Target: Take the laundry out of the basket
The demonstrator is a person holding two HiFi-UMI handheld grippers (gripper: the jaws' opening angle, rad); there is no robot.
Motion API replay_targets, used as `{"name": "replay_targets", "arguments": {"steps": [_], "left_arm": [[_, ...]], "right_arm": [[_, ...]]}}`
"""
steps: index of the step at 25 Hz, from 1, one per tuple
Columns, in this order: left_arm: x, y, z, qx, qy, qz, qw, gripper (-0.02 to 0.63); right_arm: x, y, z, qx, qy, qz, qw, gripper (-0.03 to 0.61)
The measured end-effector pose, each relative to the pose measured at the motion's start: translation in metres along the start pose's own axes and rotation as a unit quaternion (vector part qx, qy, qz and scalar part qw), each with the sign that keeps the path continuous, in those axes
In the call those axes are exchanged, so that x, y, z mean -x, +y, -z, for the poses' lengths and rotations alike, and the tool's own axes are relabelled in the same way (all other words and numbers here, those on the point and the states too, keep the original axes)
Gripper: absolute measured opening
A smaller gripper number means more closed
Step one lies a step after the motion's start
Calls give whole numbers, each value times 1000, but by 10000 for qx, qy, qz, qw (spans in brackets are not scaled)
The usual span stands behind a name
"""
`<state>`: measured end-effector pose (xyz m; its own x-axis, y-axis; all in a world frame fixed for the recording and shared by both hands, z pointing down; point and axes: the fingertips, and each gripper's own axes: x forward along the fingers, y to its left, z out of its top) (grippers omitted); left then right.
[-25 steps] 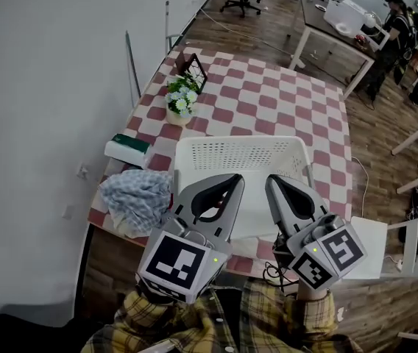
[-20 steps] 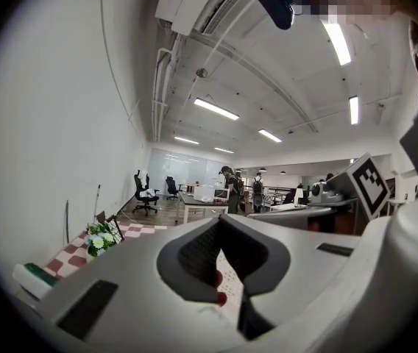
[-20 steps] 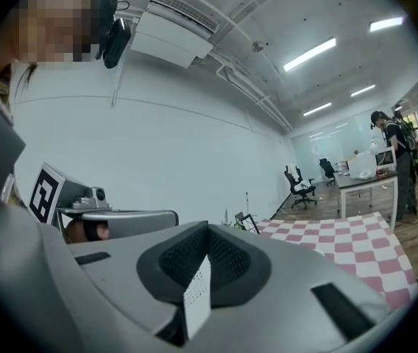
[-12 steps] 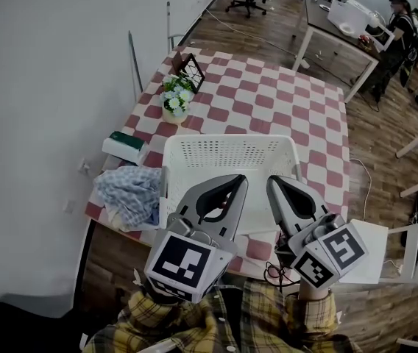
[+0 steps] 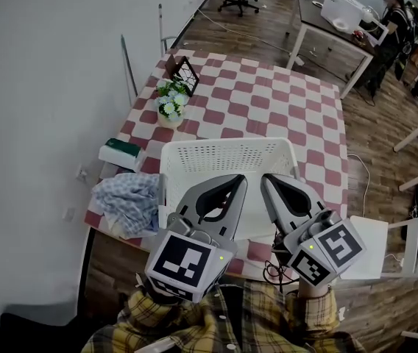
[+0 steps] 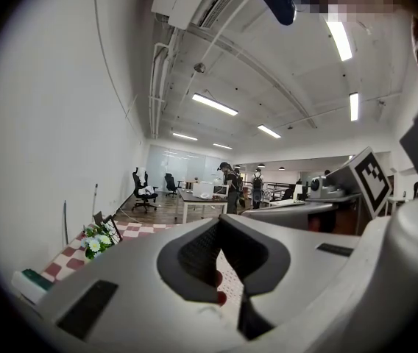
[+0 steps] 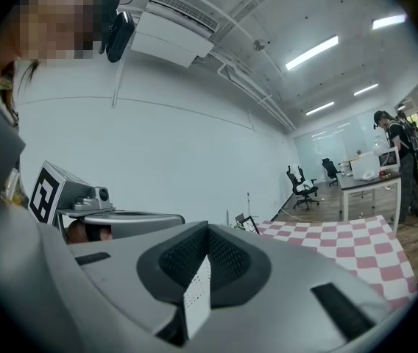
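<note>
Left gripper (image 5: 237, 182): my fingers were pressed together with nothing between them, over the basket's near rim.
Right gripper (image 5: 266, 181): my fingers were likewise together on nothing, at the left gripper's 3 o'clock.
Basket (image 5: 227, 150): white, on the checked table (image 5: 268, 98), at my 12 o'clock.
Laundry (image 5: 129, 201): a blue patterned heap on the table, just beside the basket at its 9 o'clock.
</note>
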<state>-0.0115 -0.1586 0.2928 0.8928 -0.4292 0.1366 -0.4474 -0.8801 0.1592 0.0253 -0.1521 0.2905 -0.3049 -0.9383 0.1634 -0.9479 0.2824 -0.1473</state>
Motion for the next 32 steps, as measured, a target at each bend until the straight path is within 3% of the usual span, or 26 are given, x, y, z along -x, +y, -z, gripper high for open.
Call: {"name": "replay_targets", "arguments": {"steps": [32], "left_arm": [[-18,10,0,20,82,31,10000,29]], "right_arm": [[-11,-12,-2,134,75,53,9999,2]]}}
